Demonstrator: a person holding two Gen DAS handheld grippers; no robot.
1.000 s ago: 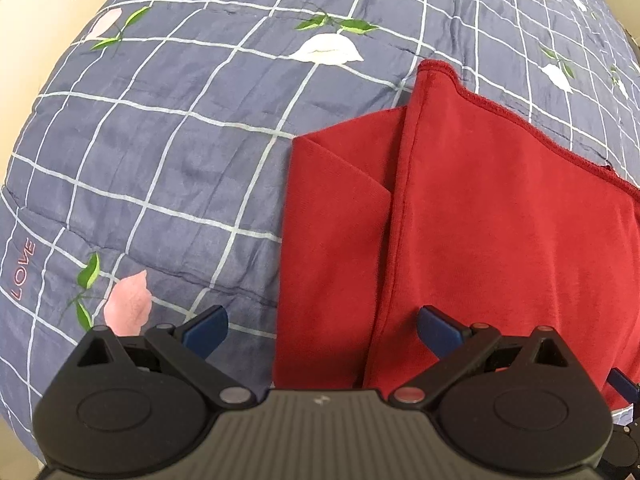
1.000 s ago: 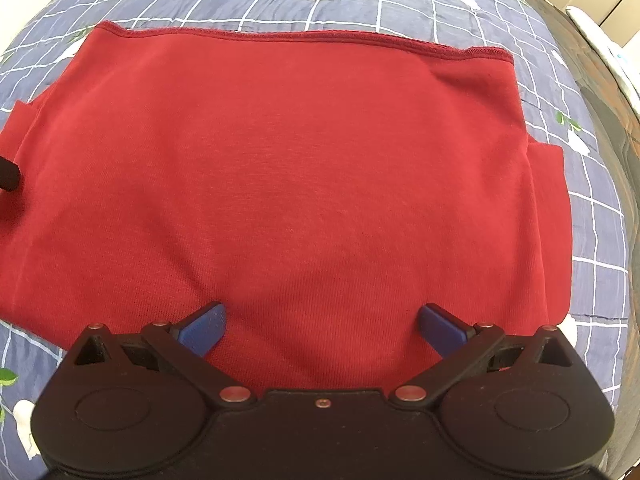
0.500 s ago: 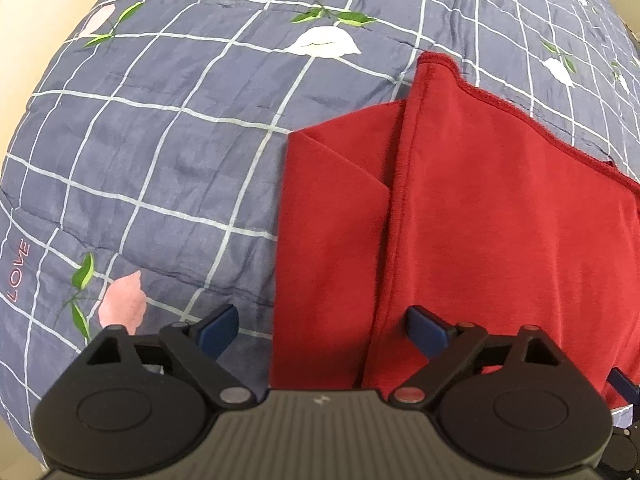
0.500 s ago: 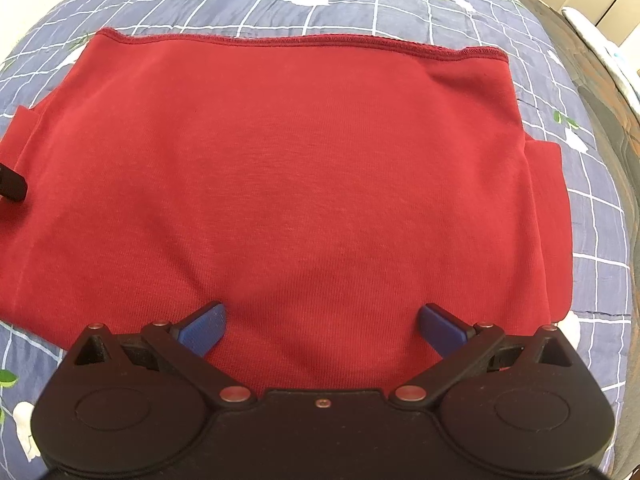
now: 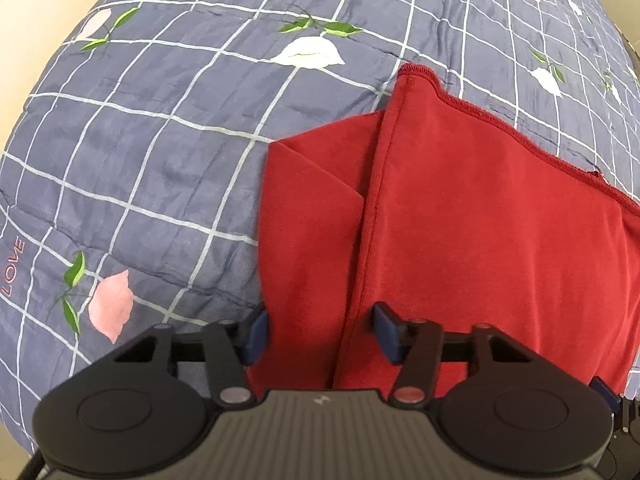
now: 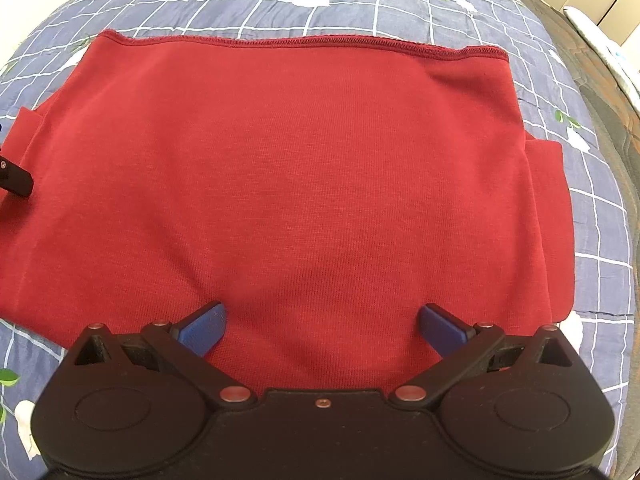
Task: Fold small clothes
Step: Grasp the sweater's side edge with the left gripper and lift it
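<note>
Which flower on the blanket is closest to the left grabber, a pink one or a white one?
The pink flower with green leaves, just left of the left gripper. The white flower and the other pink flower lie much farther up the quilt.

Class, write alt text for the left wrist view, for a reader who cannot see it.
The open left gripper straddles the near left edge of a red garment, its sleeve folded underneath, lying on a blue checked floral quilt.

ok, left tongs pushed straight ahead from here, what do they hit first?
Most likely the folded sleeve of the red garment: the left tongs already straddle its near edge, jaws open. Beyond that lies only the blue floral quilt. Height above the cloth is unclear.
</note>
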